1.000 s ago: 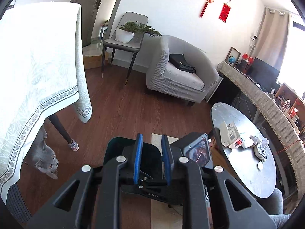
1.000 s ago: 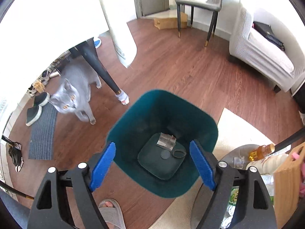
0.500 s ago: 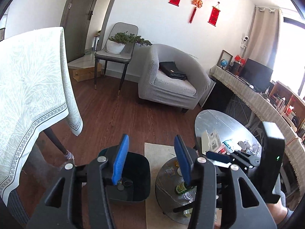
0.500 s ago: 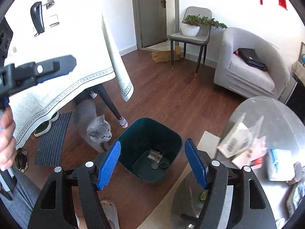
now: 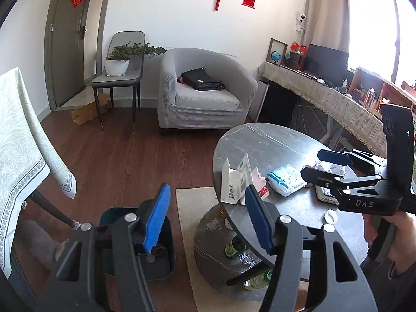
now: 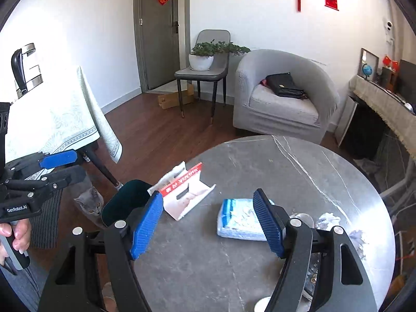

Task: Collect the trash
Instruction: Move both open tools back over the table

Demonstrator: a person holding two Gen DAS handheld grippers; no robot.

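A: Start from the round counter [image 6: 260, 161]. What is nearest?

B: The right gripper [image 6: 208, 221], above its near edge, blue pads spread with nothing between them. The left gripper [image 5: 205, 218] hangs off the counter's left rim, its jaws opening, also empty.

A: And the trash?

B: On the counter. A blue and white tissue pack [image 6: 239, 221] lies just beyond the right gripper, a torn white and red carton [image 6: 187, 195] sits at the left rim, and crumpled paper [image 6: 329, 219] lies to the right.

A: The bin?

B: The dark green bin [image 5: 135, 244] stands on the floor below the counter's left rim, with a few scraps in it.

A: What could go wrong?

B: I judge the flimsy carton could fold and slip from the pads. A grey cat [image 6: 89, 204] sits beside the bin, so a dropped piece could land on it or miss
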